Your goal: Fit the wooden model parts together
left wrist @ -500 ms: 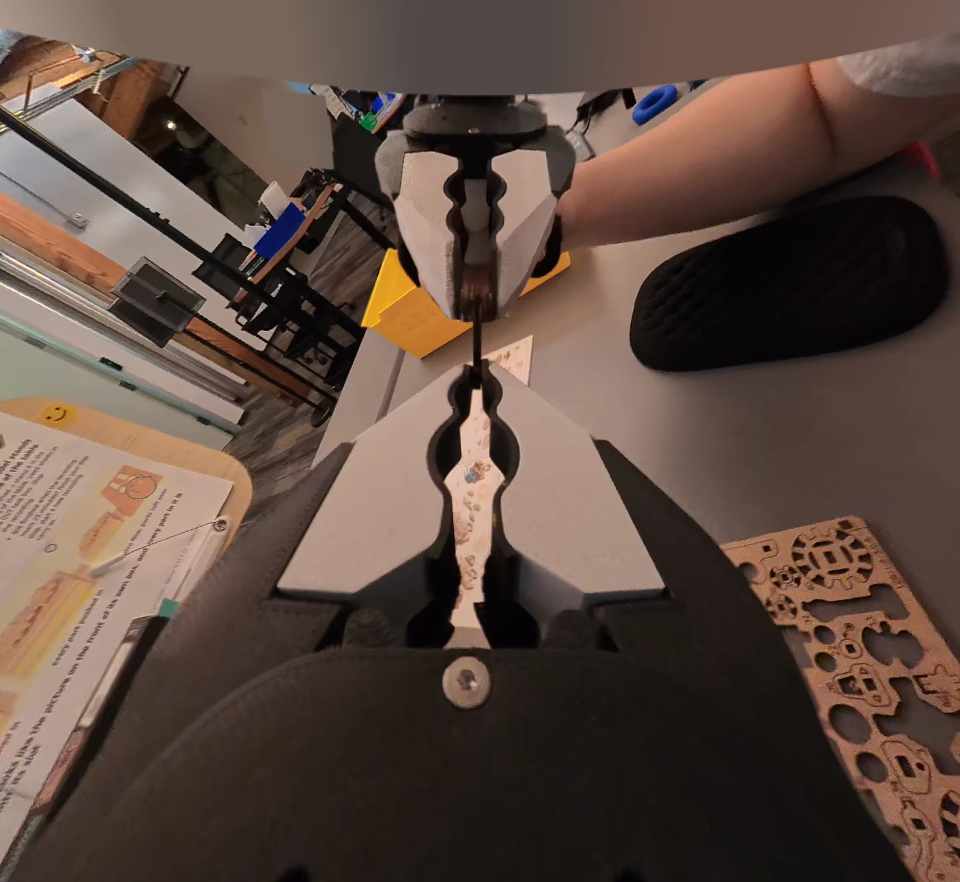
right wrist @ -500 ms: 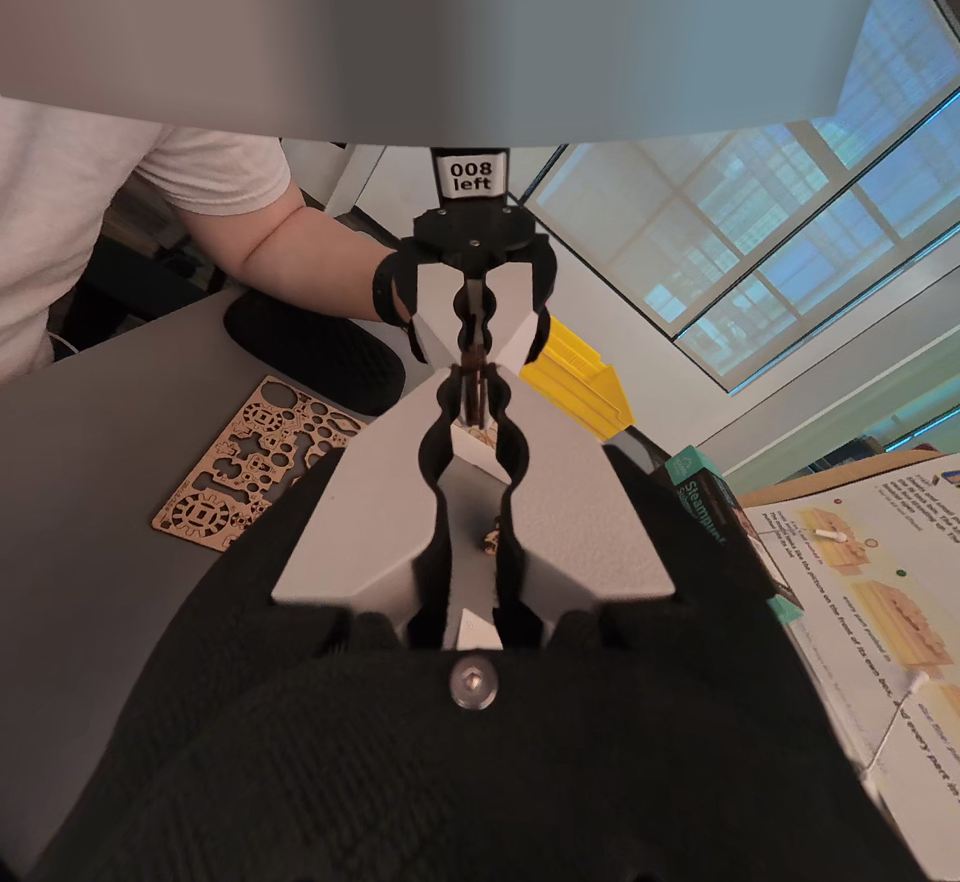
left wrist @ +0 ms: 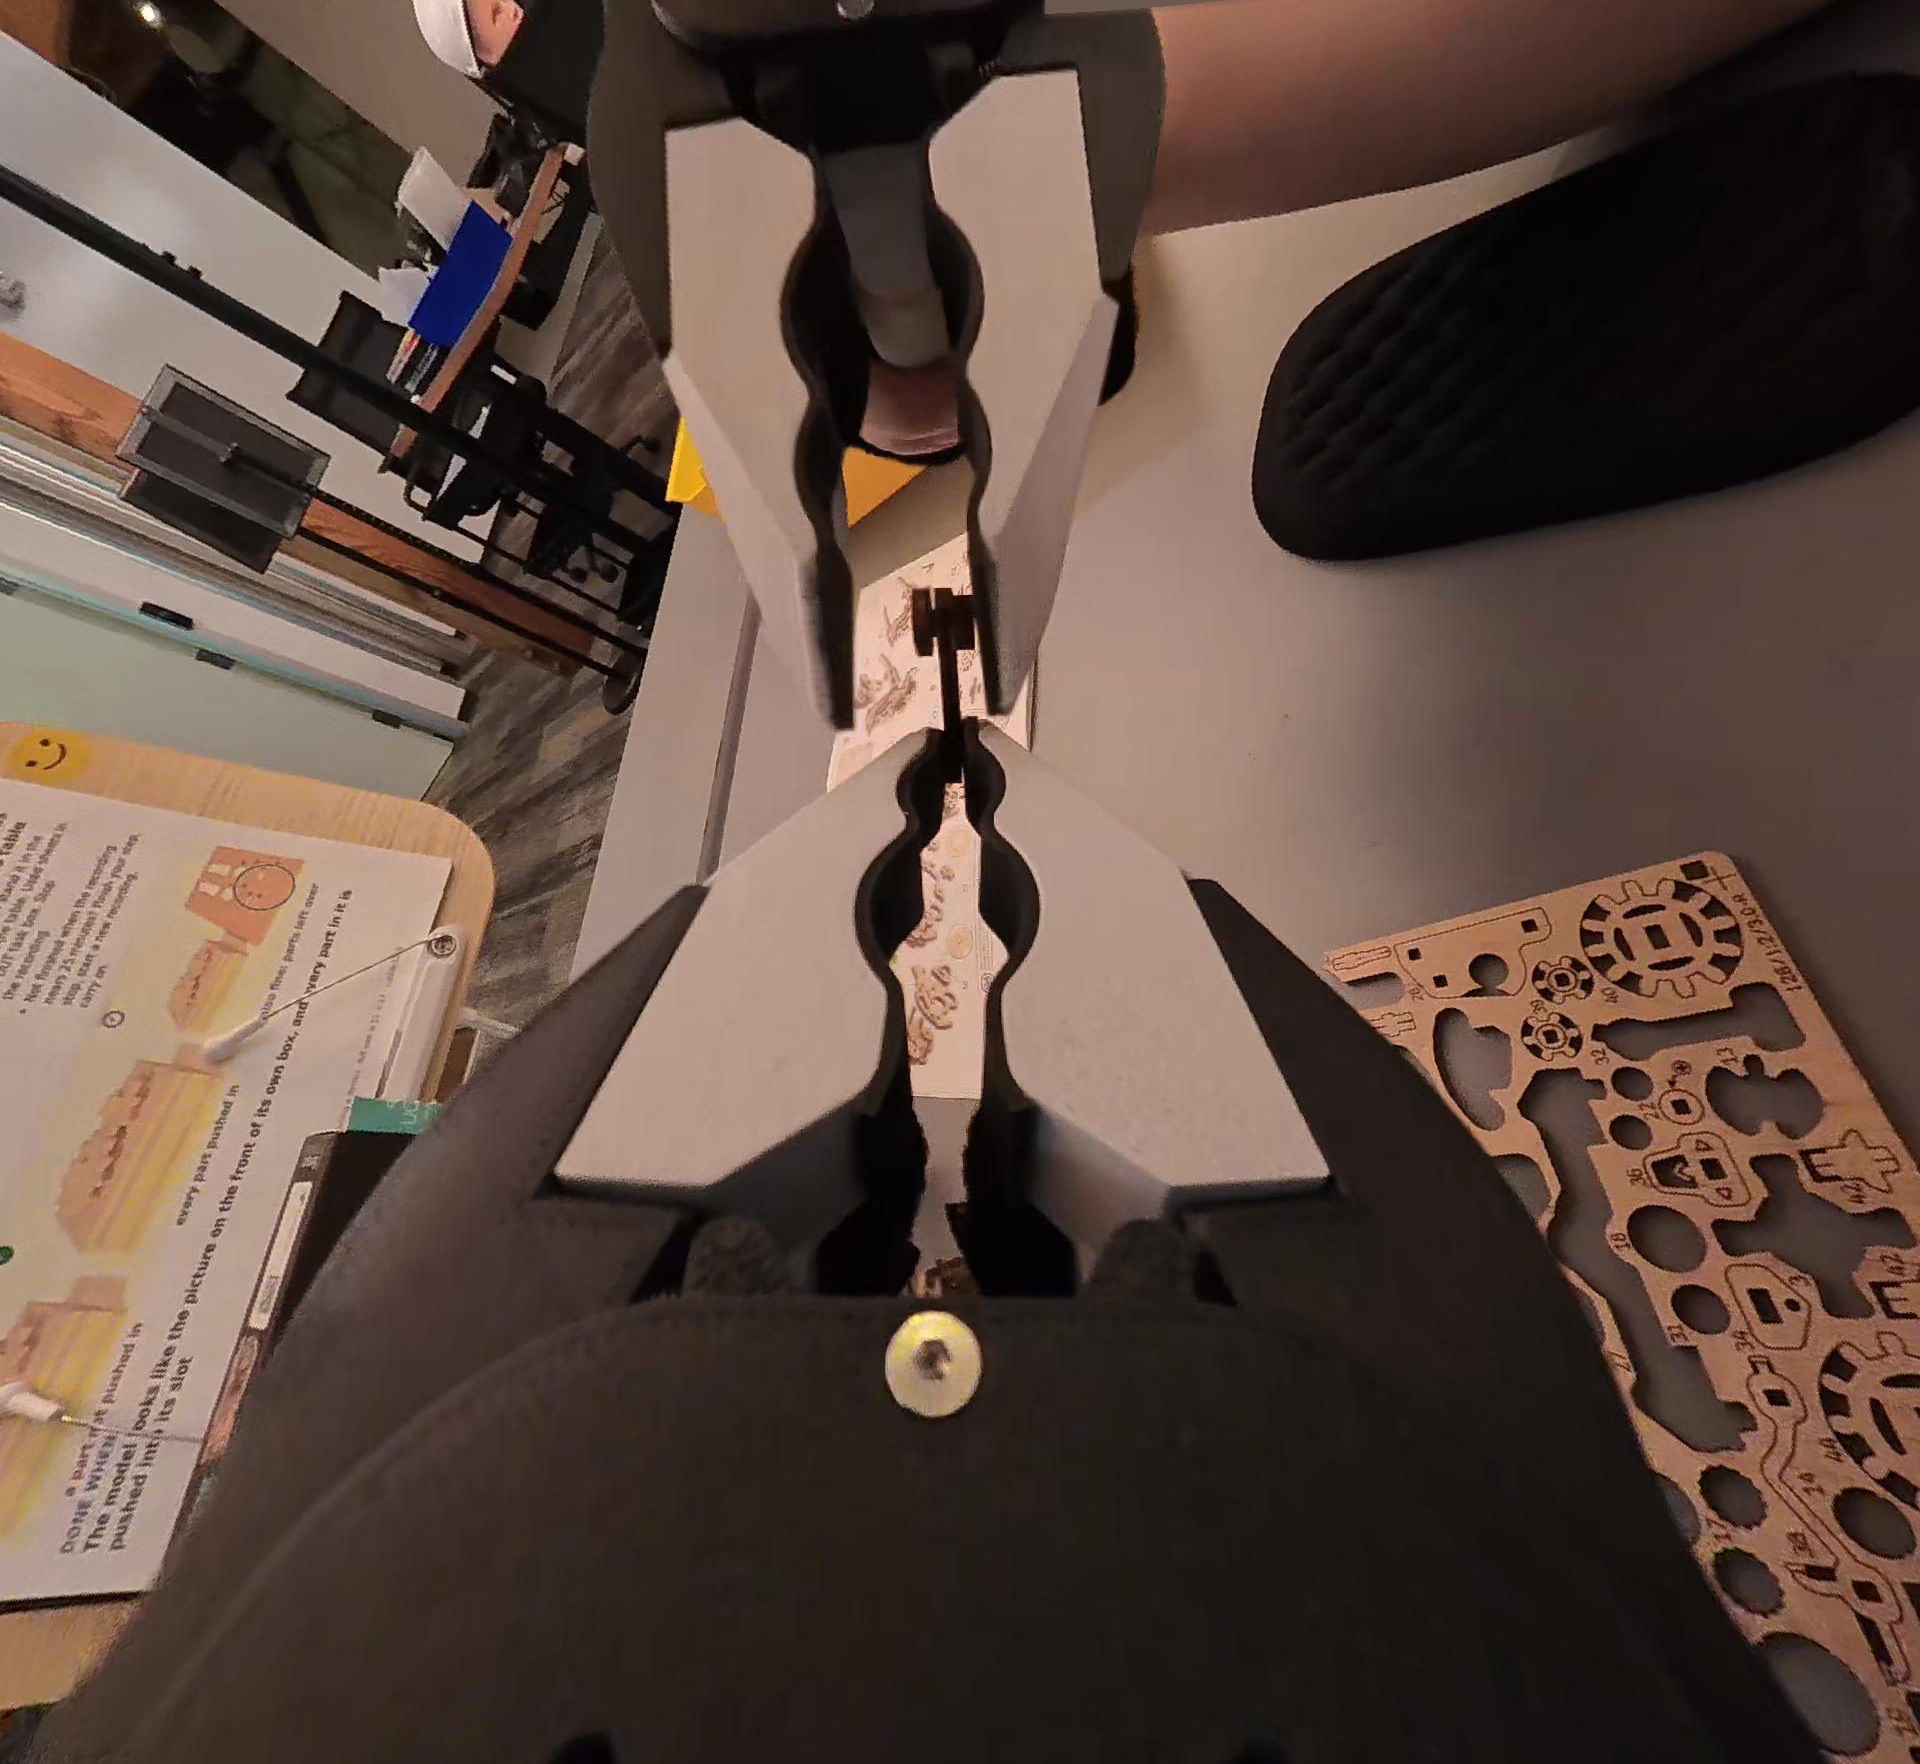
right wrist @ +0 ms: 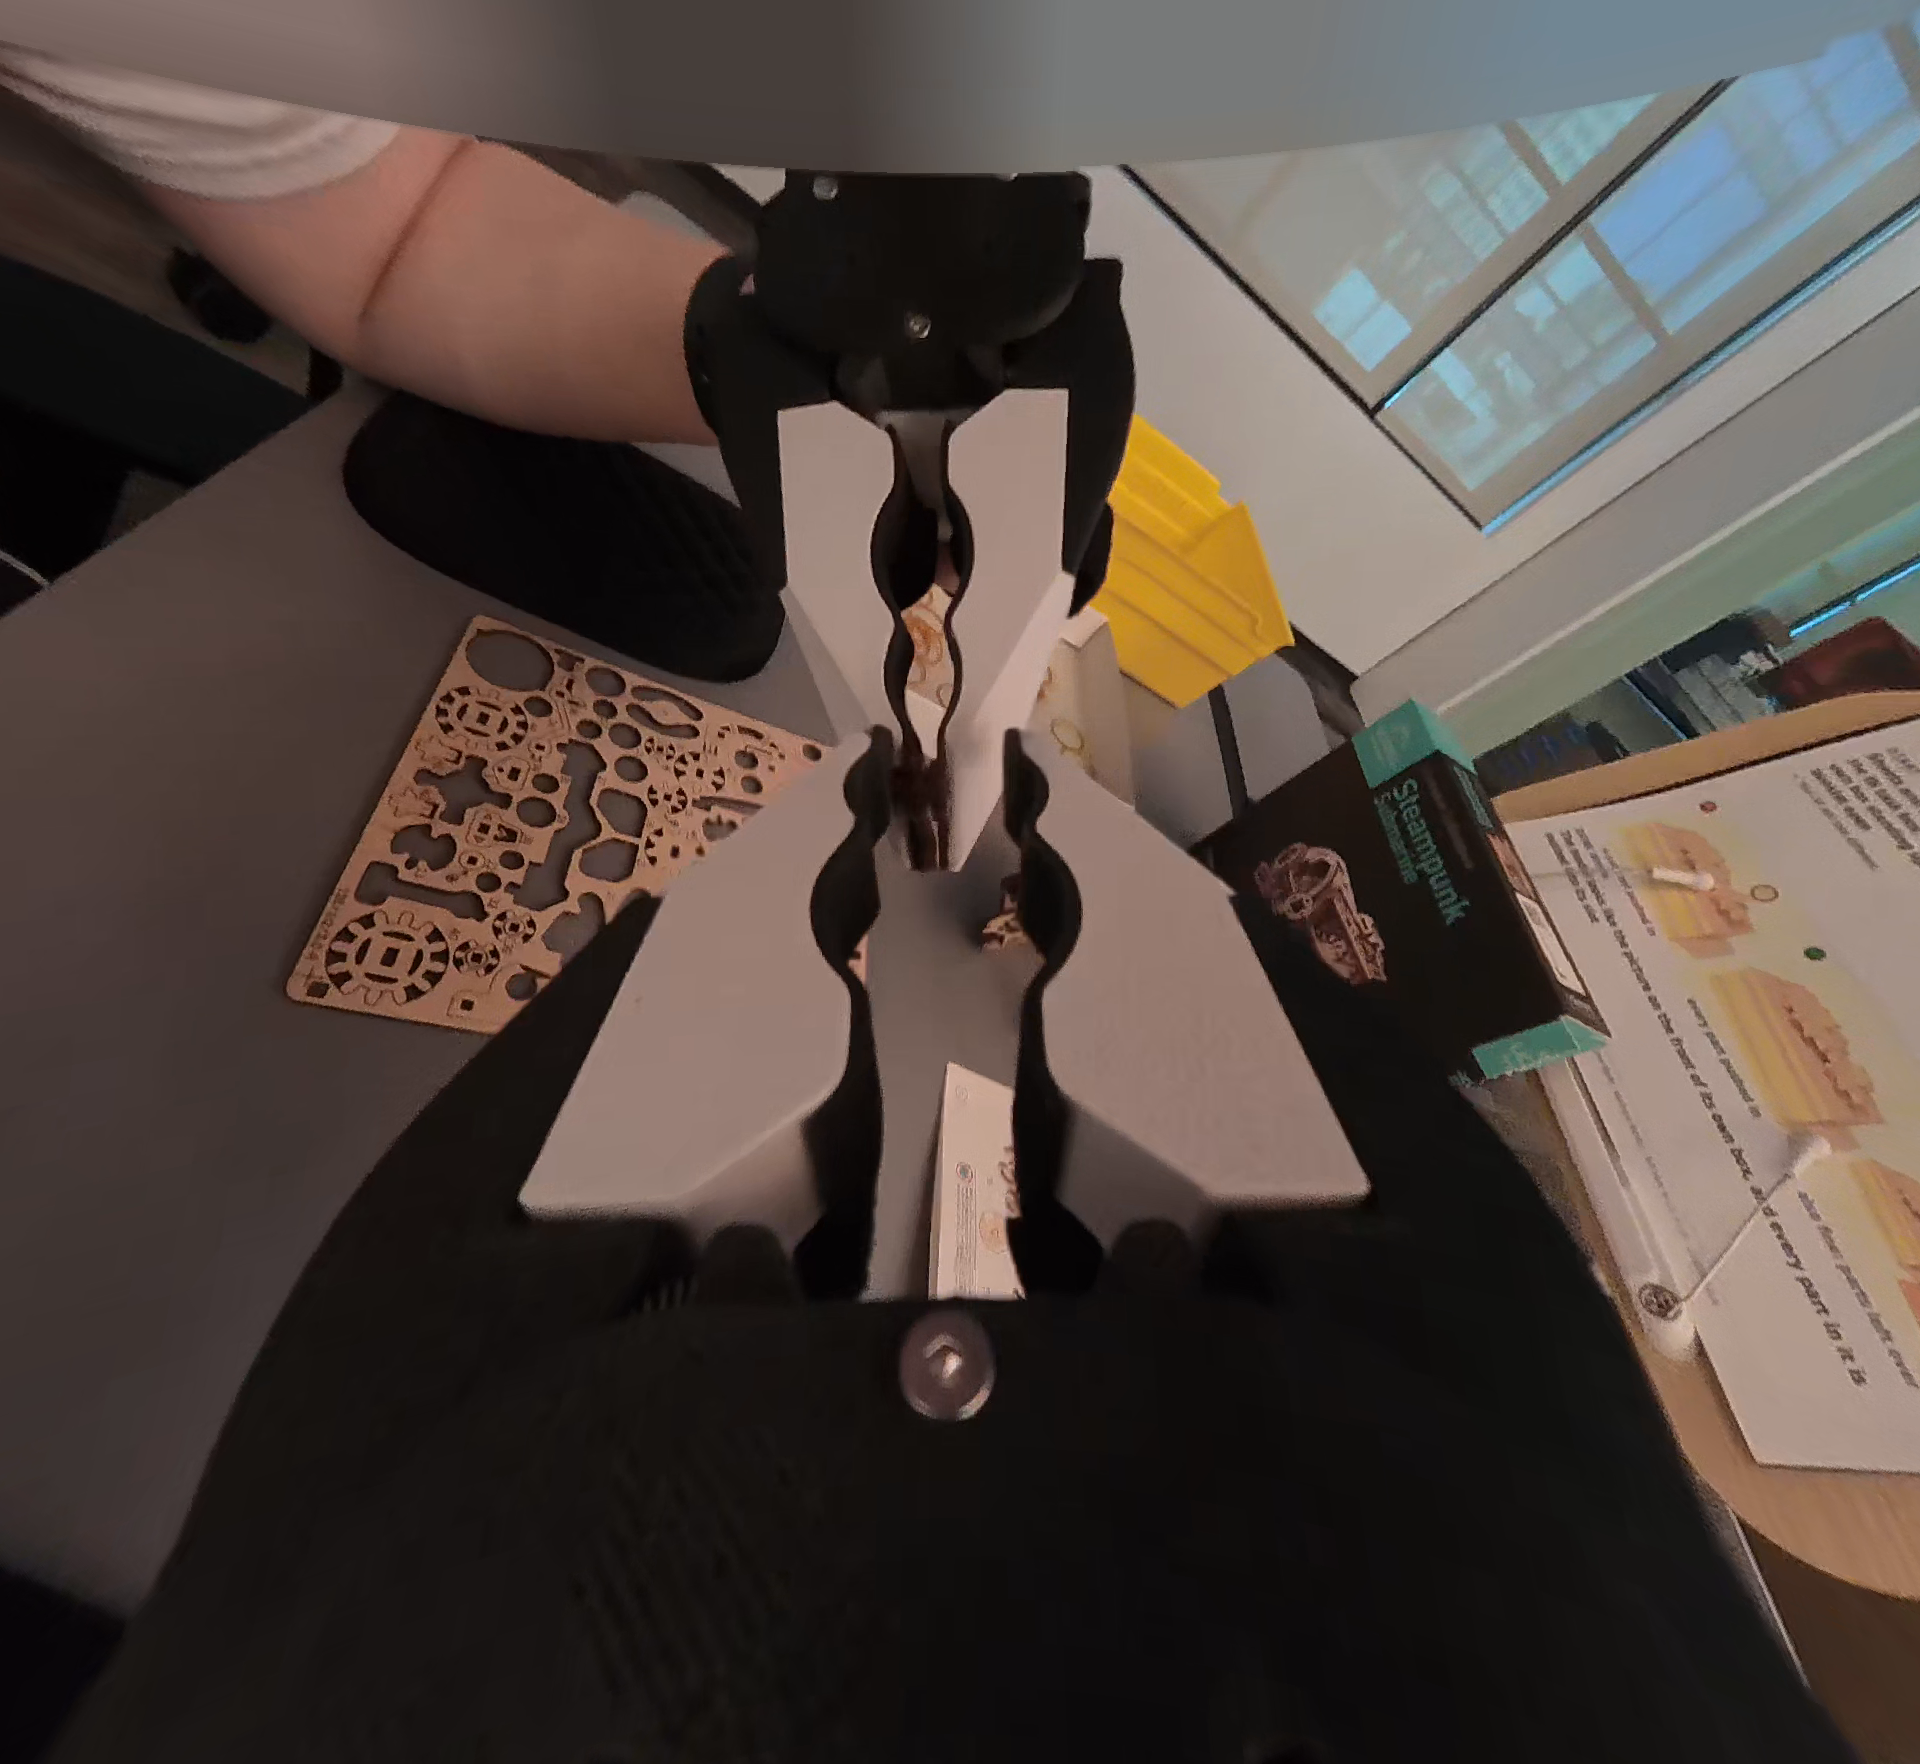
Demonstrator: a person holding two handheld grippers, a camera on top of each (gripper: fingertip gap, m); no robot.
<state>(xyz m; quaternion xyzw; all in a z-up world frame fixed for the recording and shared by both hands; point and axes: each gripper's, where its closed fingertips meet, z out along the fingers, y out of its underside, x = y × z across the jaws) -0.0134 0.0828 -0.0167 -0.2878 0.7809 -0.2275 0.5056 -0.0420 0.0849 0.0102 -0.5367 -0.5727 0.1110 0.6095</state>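
Note:
My left gripper [left wrist: 945, 746] is shut on a small dark wooden model part [left wrist: 940, 644] that sticks out beyond its tips. My right gripper [left wrist: 920, 712] comes in from above, tip to tip, with its jaws open around that part. In the right wrist view my right gripper [right wrist: 948, 748] is open, and its fingertips [right wrist: 1023, 758] straddle the tips of the left gripper [right wrist: 923, 779], which pinches the dark part [right wrist: 921, 821]. Another small wooden piece [right wrist: 1003, 925] lies on the grey table [right wrist: 156, 779] below.
A laser-cut wooden parts sheet [left wrist: 1662, 1195] [right wrist: 499, 841] lies flat on the table. A black wrist rest [left wrist: 1610, 312], a yellow bin [right wrist: 1195, 613], a black kit box [right wrist: 1392, 893] and a printed instruction sheet [left wrist: 208, 1091] [right wrist: 1766, 1039] surround it. A paper leaflet [left wrist: 940, 987] lies under the grippers. My two grippers' fingertips are within a few centimetres of each other.
The two grippers have moved much closer together. My right gripper was shut at the part and has opened; its fingers now straddle the left gripper's tips. The left stays shut on the part.

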